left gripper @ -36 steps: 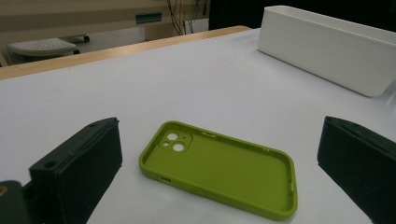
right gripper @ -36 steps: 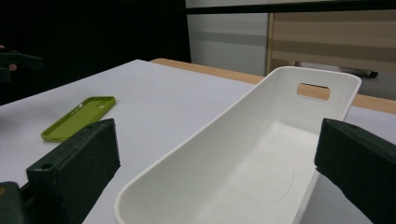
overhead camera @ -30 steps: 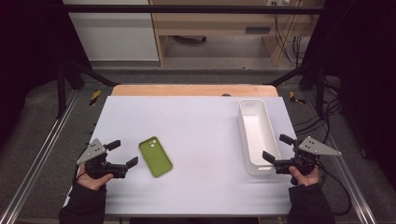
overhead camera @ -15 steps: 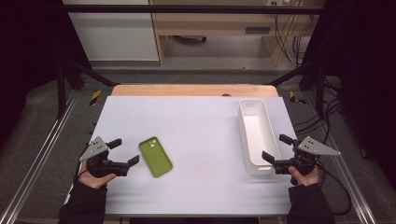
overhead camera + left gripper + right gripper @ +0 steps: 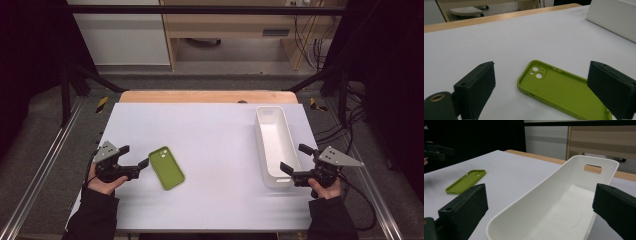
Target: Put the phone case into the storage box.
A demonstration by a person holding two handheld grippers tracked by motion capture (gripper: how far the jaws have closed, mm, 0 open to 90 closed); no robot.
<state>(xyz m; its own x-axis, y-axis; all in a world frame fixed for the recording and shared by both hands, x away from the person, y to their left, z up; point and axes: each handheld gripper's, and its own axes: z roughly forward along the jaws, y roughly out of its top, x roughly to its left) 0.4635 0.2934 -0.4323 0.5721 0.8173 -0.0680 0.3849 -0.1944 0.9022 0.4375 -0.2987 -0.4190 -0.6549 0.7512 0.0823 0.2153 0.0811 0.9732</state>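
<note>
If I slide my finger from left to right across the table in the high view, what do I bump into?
left gripper → green phone case → white tray → right gripper

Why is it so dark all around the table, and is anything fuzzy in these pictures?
High view: light falls on the white table, so the green phone case and white bin stand out, while the room's sides stay black. Left gripper view: the case looks sharp, the close black jaws slightly soft. Right gripper view: the far hand-held gripper at the left edge is blurry and dim.
</note>
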